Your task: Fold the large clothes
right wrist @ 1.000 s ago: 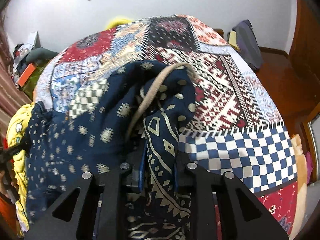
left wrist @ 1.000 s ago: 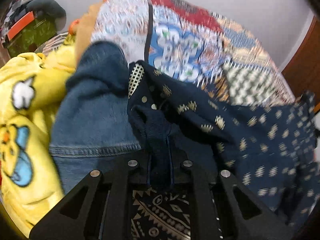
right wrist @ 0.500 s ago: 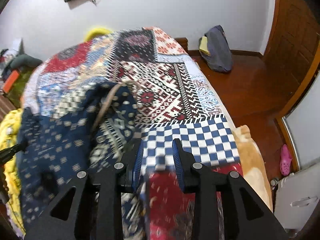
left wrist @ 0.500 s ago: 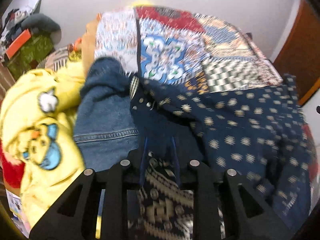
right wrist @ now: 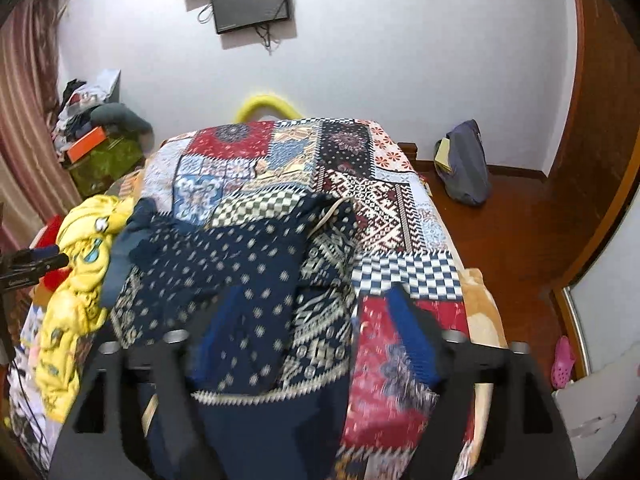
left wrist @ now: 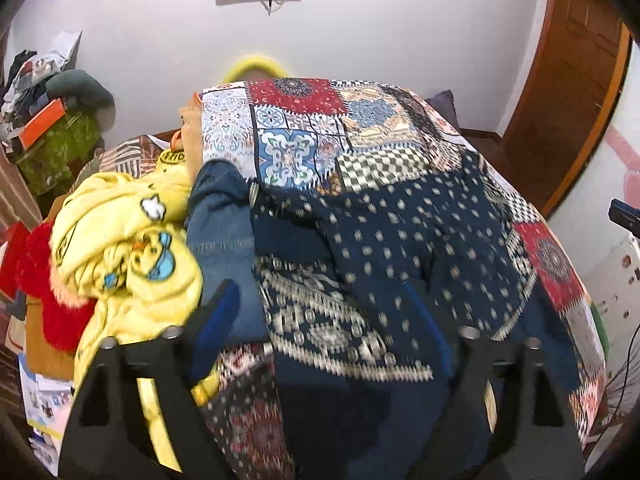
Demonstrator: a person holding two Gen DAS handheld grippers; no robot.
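Both the left gripper and the right gripper are opening with nothing pinched between their jaws, likely because the navy garment now lies folded on the quilt's near-left part, beside the yellow clothes.

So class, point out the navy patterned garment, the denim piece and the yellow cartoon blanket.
navy patterned garment [left wrist: 400, 240]: left wrist view, dotted upper panel.
denim piece [left wrist: 220, 220]: left wrist view, stitched hem area.
yellow cartoon blanket [left wrist: 132, 248]: left wrist view, beside the printed duck.
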